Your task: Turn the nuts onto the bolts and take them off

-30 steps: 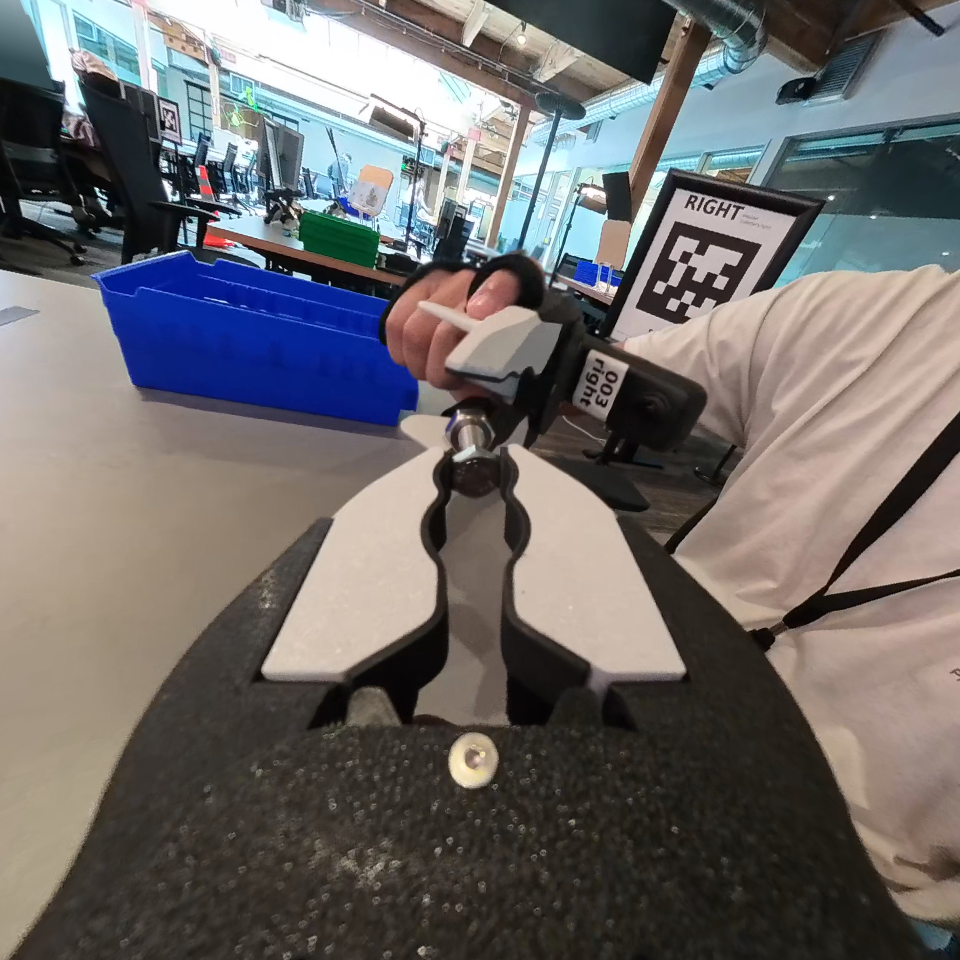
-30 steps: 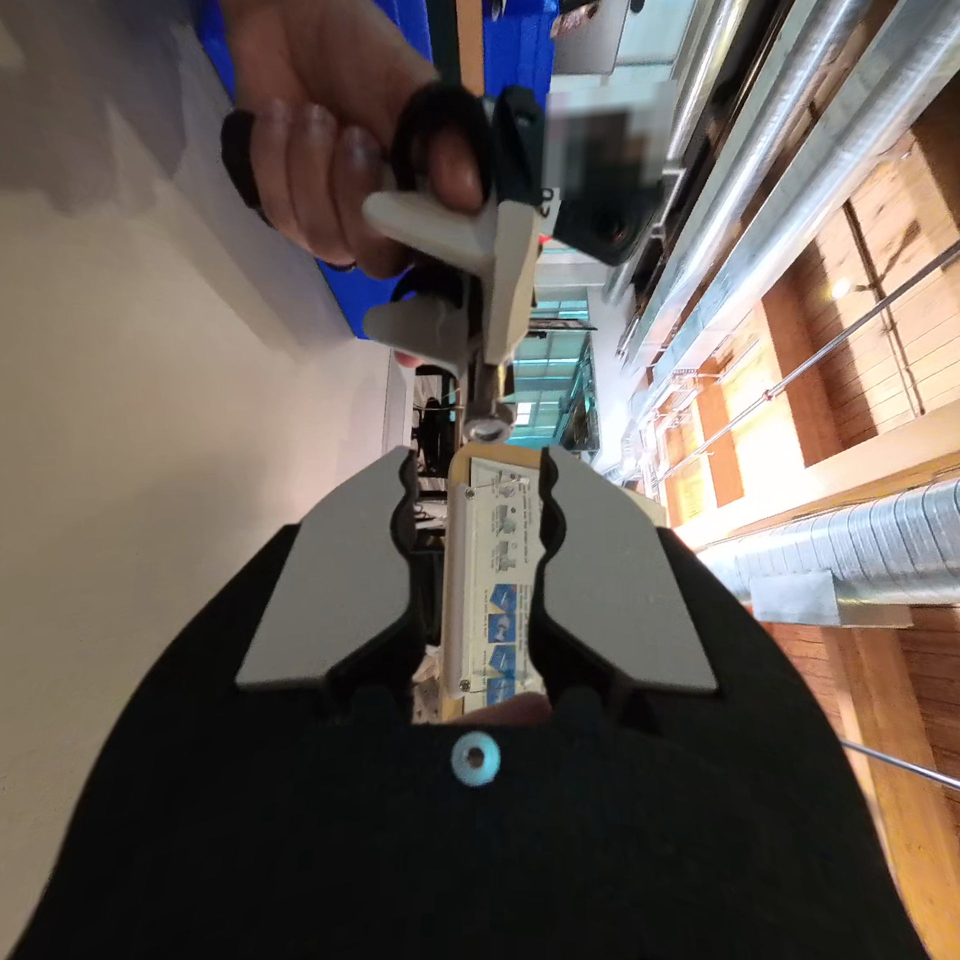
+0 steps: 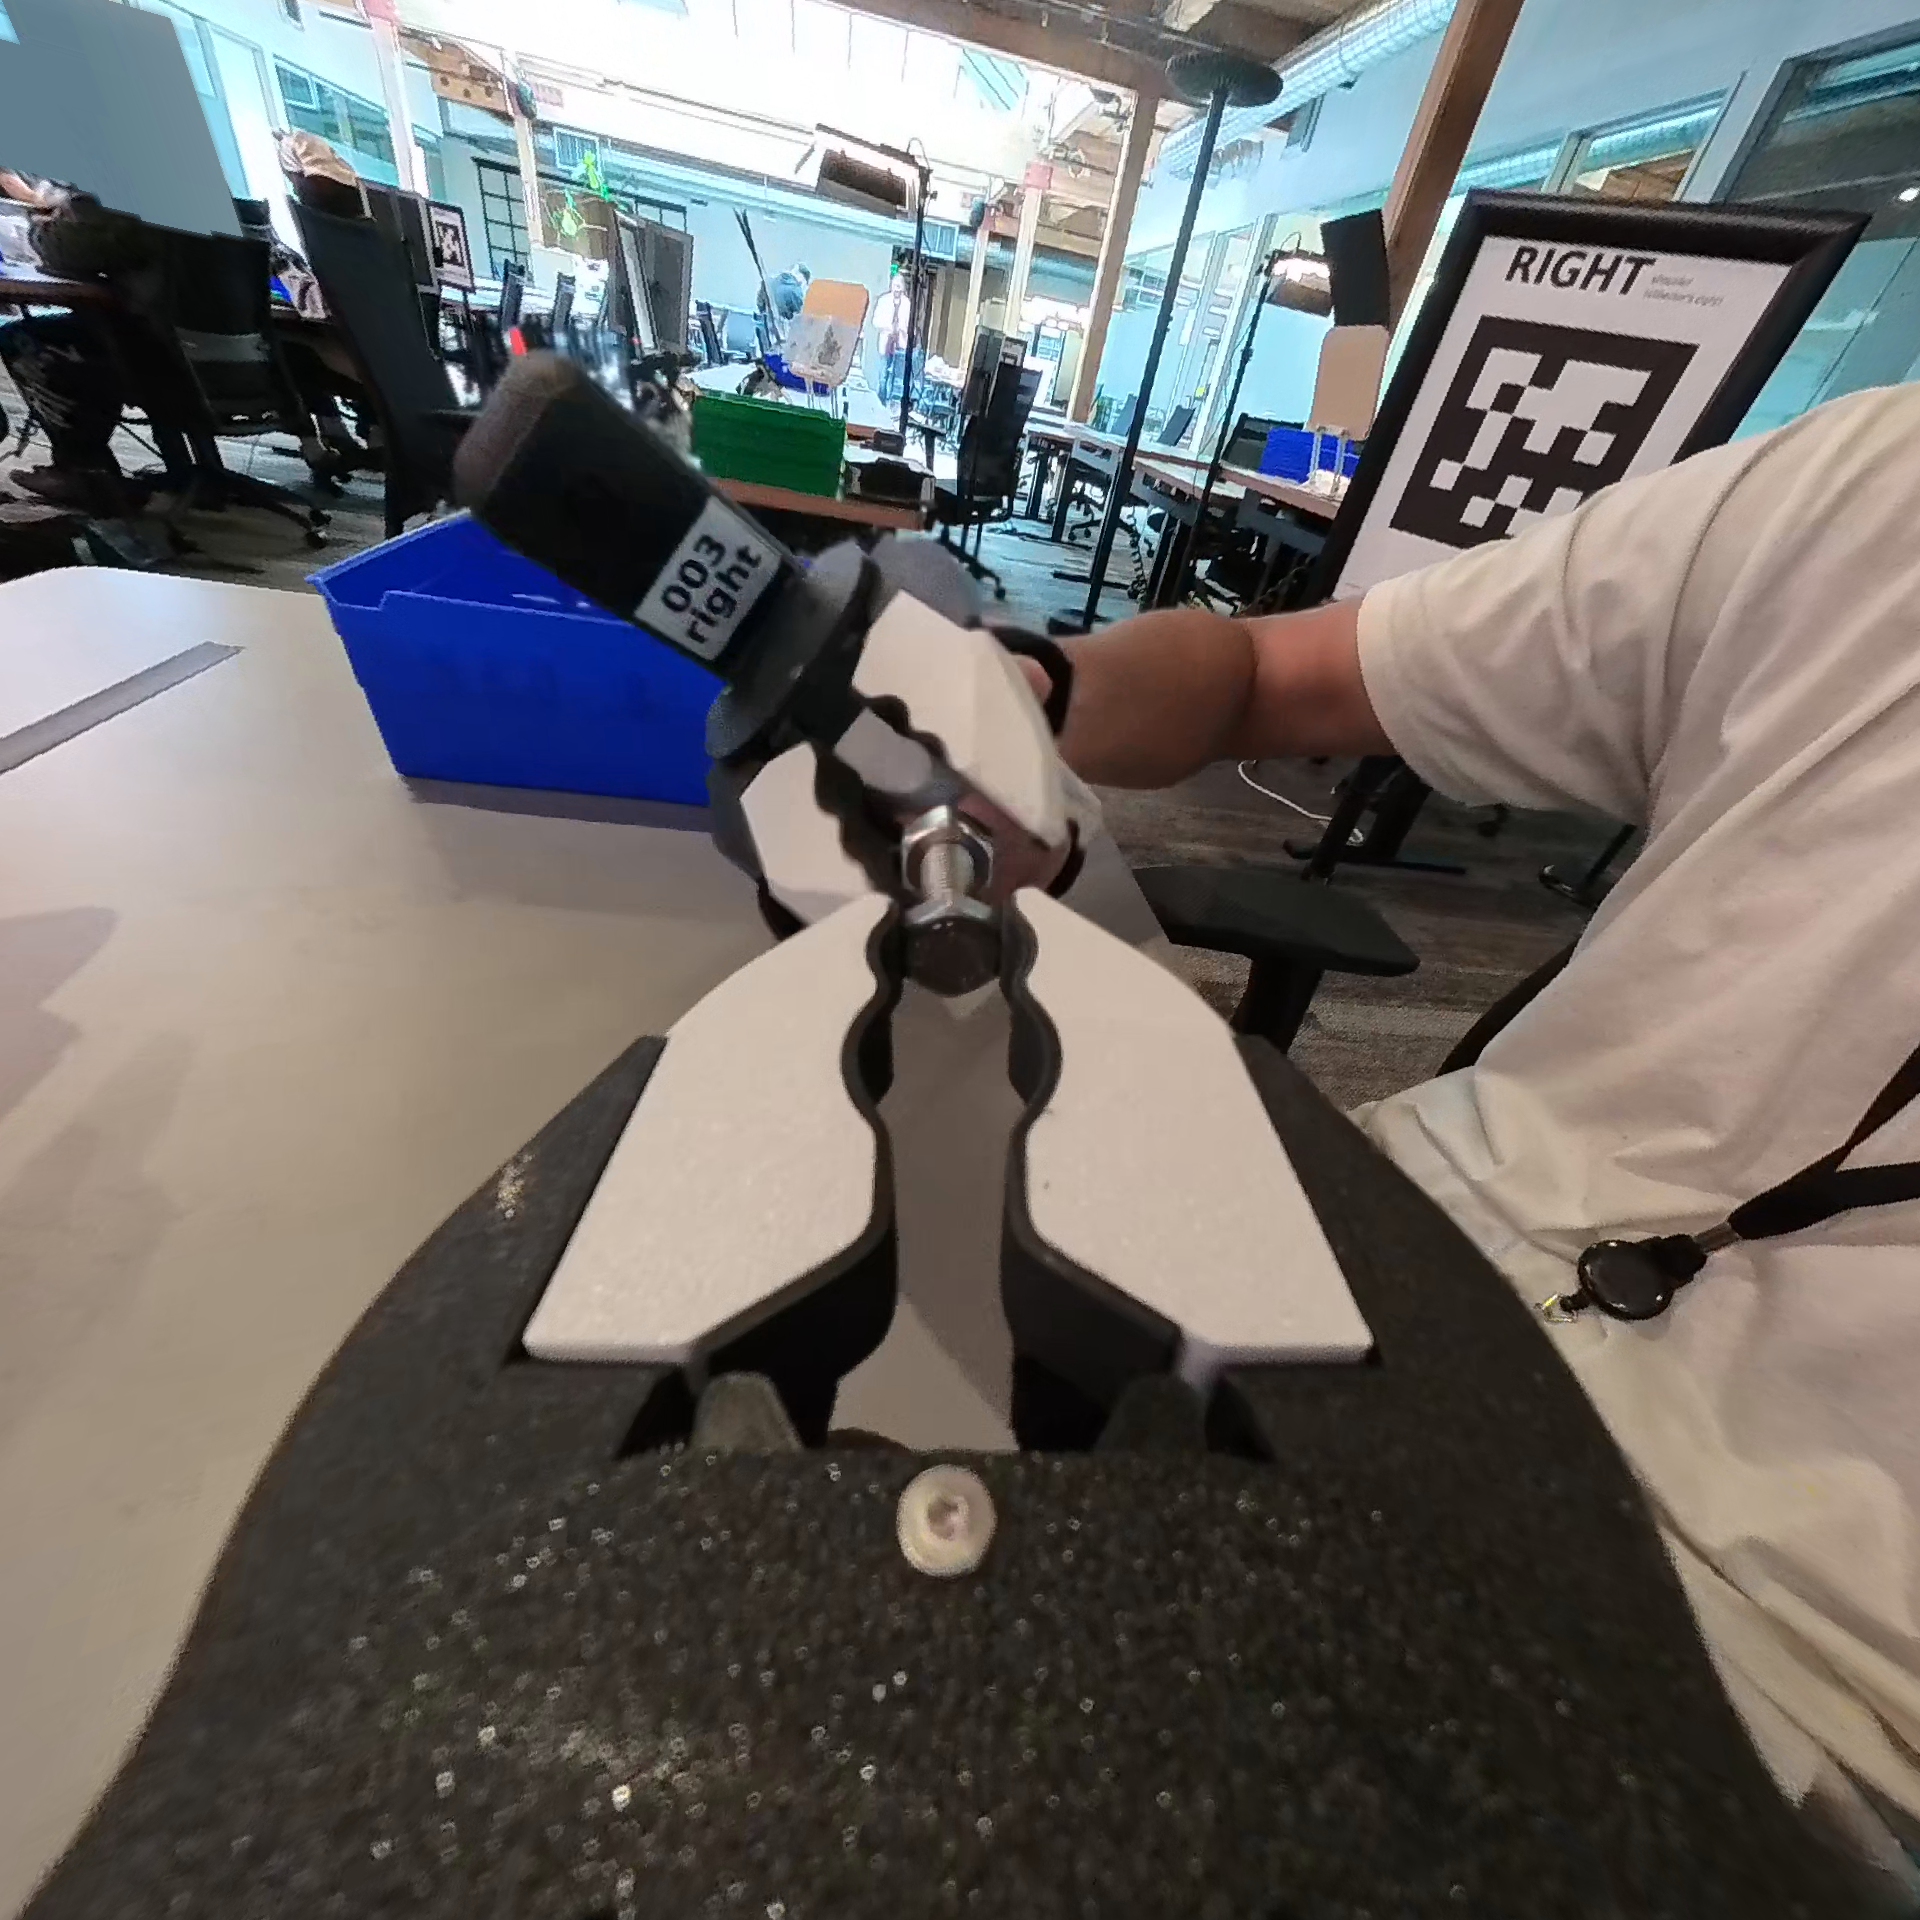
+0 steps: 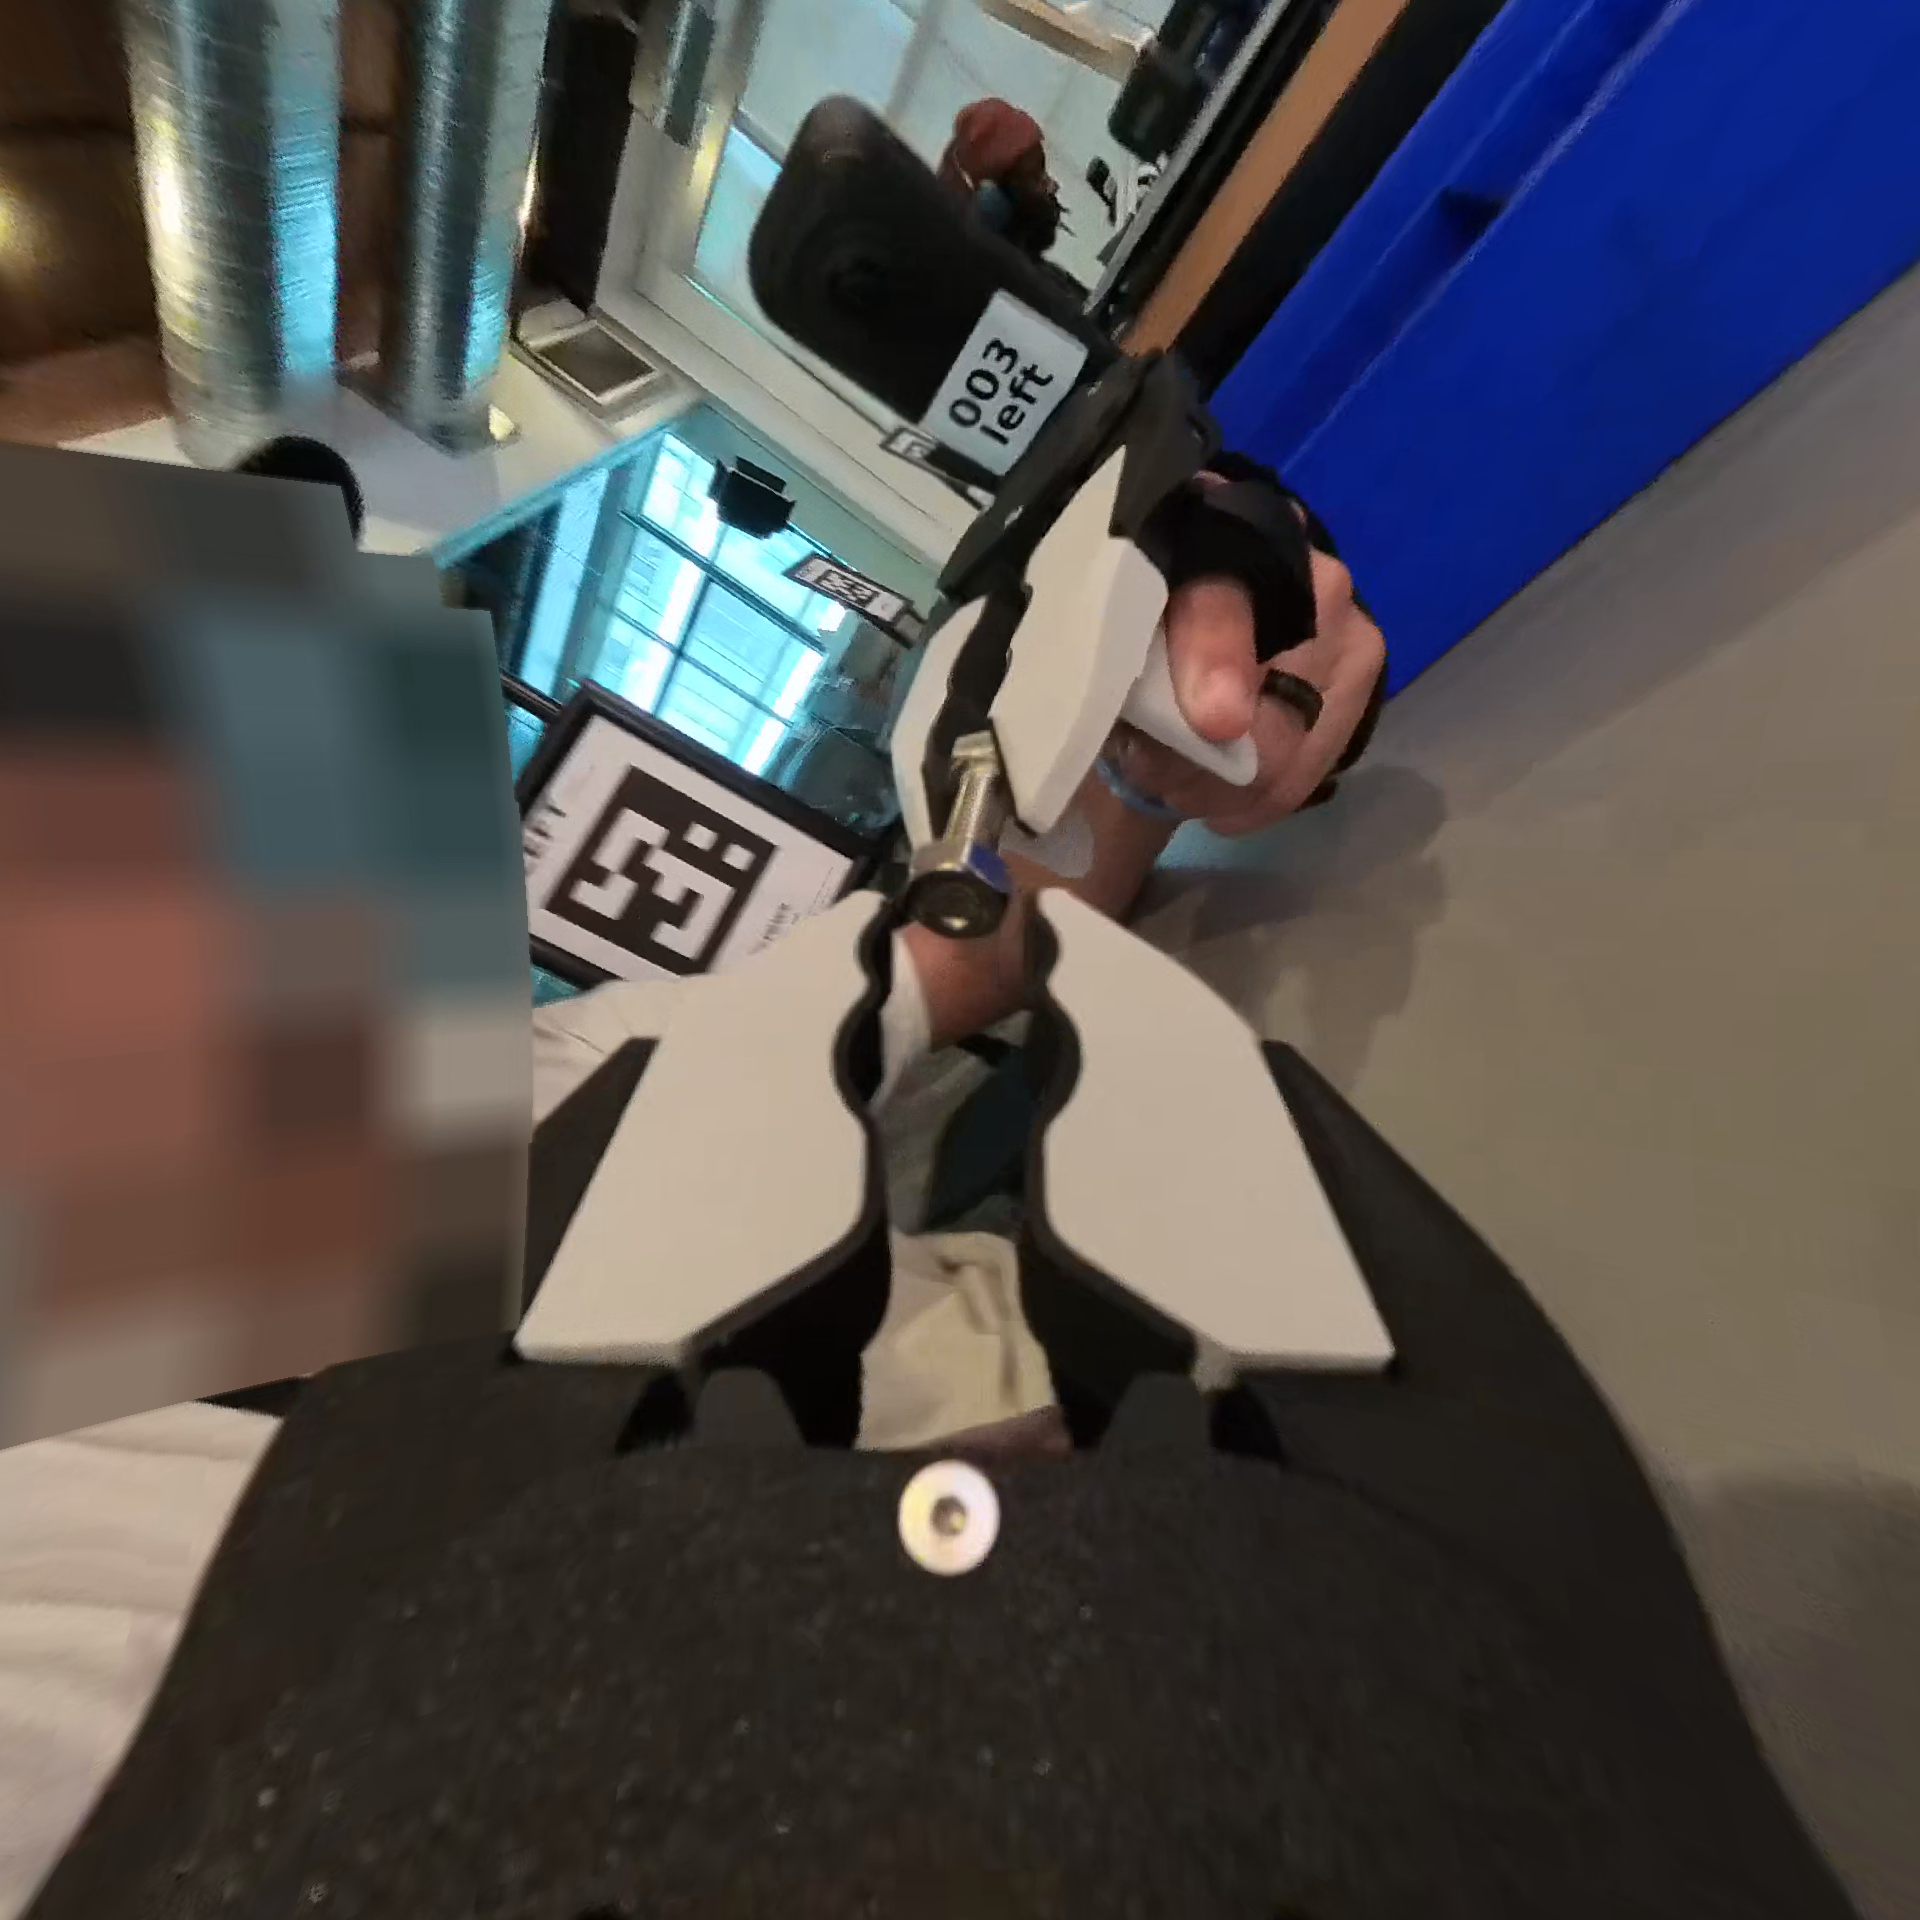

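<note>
A silver bolt (image 3: 940, 883) with a silver nut (image 3: 948, 831) on its thread is held in the air between both grippers. My left gripper (image 3: 948, 940) is shut on the bolt's hex head. My right gripper (image 4: 956, 914) is shut on the nut (image 4: 954, 896). In the right wrist view the bolt (image 4: 971, 800) runs away from the nut into the left gripper (image 4: 977, 764). In the left wrist view a white finger (image 3: 966, 707) of the right gripper lies over the nut, tilted down from the upper left.
A blue bin (image 3: 520, 675) stands on the grey table (image 3: 260, 987) behind the grippers; it also shows in the right wrist view (image 4: 1558, 312). A framed marker sign (image 3: 1558, 364) stands at the right. The person's white-sleeved arm (image 3: 1662, 831) fills the right side. The tips of both grippers are at nearly the same place.
The right gripper has rolled far around the bolt's axis, and its jaws have narrowed onto the nut. The left gripper still holds the bolt head.
</note>
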Action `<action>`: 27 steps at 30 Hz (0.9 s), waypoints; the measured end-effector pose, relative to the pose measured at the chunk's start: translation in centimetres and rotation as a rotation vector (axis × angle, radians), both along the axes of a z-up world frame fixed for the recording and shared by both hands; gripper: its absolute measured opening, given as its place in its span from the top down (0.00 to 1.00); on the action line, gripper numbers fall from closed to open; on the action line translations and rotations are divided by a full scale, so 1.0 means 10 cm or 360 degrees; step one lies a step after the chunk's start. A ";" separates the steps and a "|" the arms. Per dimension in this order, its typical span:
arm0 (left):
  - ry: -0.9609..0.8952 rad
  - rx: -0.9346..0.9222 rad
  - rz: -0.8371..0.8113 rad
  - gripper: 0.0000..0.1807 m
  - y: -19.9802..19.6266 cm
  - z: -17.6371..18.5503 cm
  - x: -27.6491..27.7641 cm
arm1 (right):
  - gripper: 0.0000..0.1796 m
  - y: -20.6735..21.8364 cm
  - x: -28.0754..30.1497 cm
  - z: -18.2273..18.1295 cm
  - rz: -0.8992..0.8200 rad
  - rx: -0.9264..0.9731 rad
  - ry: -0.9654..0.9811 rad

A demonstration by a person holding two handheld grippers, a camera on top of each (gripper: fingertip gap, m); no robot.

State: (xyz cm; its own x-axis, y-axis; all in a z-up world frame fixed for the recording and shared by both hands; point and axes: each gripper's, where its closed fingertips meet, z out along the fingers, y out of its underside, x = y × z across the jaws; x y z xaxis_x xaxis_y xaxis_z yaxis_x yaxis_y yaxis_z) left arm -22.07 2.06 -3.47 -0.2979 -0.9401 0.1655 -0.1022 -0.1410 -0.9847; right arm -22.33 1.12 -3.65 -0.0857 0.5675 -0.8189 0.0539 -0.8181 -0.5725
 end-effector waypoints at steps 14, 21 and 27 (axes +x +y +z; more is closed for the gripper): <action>-0.0019 -0.0093 -0.0059 0.91 -0.01 0.02 -0.02 | 0.74 0.19 0.16 -0.06 -0.0750 0.3280 -0.1303; 0.0001 -0.0091 -0.0071 0.91 -0.03 -0.01 0.00 | 0.89 0.18 0.04 -0.02 -0.0595 0.3490 -0.1337; 0.0001 0.0001 -0.0010 0.91 -0.01 0.01 -0.01 | 0.89 0.17 0.02 -0.04 -0.0434 0.2636 -0.1065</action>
State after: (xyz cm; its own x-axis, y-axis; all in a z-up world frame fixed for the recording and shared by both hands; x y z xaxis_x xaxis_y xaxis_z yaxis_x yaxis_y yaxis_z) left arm -22.15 1.93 -3.40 -0.3035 -0.9384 0.1652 -0.1038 -0.1398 -0.9847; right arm -22.13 2.78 -4.02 0.2112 0.6849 0.6973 0.5696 0.4935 -0.6573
